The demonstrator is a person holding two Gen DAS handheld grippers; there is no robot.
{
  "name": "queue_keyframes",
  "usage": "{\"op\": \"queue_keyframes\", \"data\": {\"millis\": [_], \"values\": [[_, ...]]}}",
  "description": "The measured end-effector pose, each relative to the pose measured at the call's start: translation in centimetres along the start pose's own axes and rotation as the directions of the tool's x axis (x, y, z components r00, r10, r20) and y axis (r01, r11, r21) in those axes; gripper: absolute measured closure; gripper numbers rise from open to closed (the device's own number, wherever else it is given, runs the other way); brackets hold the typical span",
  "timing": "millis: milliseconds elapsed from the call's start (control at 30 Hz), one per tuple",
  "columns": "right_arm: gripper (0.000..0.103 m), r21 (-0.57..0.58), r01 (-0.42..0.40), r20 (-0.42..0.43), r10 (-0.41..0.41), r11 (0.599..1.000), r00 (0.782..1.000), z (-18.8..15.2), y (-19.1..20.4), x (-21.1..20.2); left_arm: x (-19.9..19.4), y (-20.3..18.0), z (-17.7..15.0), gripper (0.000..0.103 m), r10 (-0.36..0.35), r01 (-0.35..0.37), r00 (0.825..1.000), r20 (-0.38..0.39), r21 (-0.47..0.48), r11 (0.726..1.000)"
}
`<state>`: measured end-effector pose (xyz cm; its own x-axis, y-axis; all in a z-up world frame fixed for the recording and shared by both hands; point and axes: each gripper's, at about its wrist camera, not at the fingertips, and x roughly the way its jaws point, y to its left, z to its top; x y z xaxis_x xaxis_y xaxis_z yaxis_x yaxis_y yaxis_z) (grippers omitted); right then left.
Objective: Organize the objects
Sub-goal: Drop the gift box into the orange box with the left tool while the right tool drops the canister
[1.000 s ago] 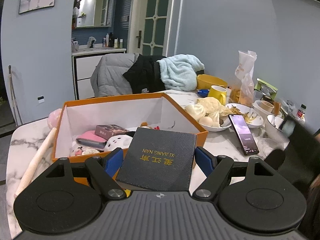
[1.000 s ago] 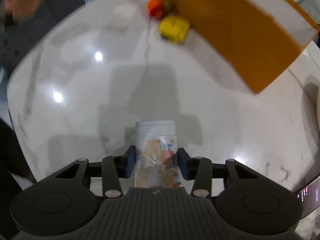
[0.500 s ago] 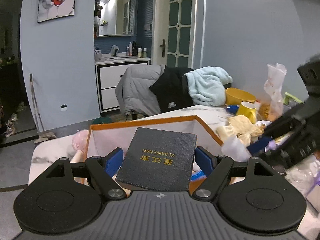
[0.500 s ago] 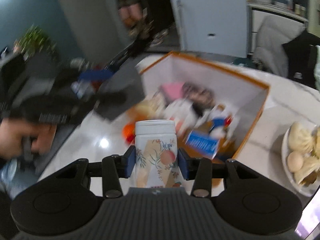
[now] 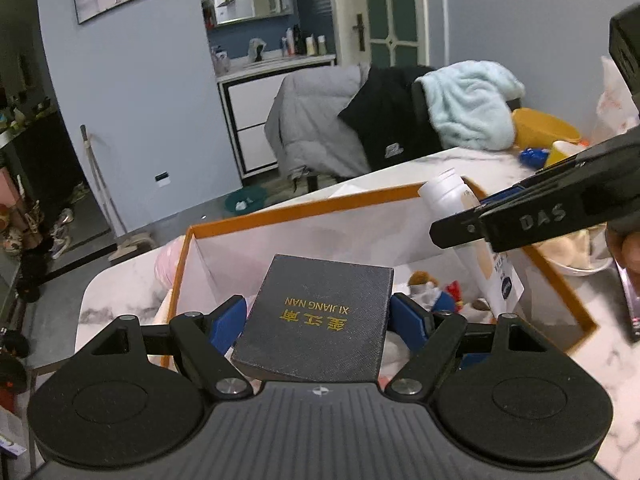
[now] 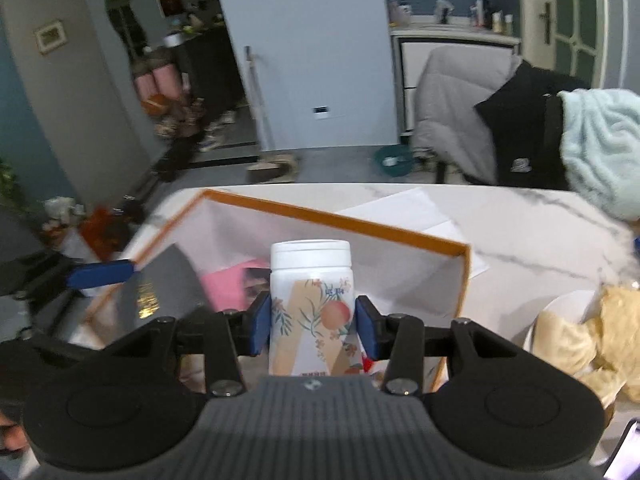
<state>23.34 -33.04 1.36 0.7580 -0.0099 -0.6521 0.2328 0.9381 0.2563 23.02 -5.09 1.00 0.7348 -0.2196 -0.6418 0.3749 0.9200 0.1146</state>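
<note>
One orange box, one black booklet, one white bottle.

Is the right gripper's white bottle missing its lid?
No. In the right wrist view the white bottle clamped in the right gripper has its white lid on.

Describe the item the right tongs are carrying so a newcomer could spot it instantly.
Find the big orange-rimmed box with white walls on the marble table. Just above its open top, the right tongs clamp an upright white bottle. Its wide white cap and peach-and-leaves label distinguish it from the flat black gold-lettered case nearby.
</note>
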Motion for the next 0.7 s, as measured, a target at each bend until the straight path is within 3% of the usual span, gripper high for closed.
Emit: {"op": "queue_keyframes", "data": {"millis": [233,333,367,400,433,700], "values": [[0.055,-0.047,0.006,-0.002,-0.006,0.999,1.0,-1.5,-0.8,3.3,1.6,-0.1,0.2,0.011,0.042,-0.043,0.999,-0.02,-0.022,0.999],[0.053,-0.083,0.049,0.004,-0.049,0.995,0.999,-2.1,-0.7,3.8,2.2,-0.3,-0.1,0.01,0.055,-0.055,0.997,-0.045,-0.008,0.998],[0.049,-0.088,0.062,0.017,-0.06,0.994,0.998,-2.1,-0.6,3.8,2.3,-0.3,-0.2,0.01,0.053,-0.053,0.998,-0.047,-0.007,0.999],[0.035,-0.086,0.066,0.03,-0.064,0.994,0.998,-2.1,-0.6,3.5,2.3,-0.3,-0.2,0.01,0.051,-0.052,0.998,-0.043,-0.007,0.999],[0.028,-0.082,0.066,0.046,-0.062,0.994,0.997,-2.0,-0.6,3.1,2.1,-0.2,-0.2,0.009,0.056,-0.056,0.998,-0.033,-0.014,0.998],[0.028,-0.047,0.031,0.074,-0.028,0.998,0.997,-1.5,-0.2,0.7,0.2,1.9,0.2,0.009,0.076,-0.075,0.997,0.025,-0.061,0.995]]}}
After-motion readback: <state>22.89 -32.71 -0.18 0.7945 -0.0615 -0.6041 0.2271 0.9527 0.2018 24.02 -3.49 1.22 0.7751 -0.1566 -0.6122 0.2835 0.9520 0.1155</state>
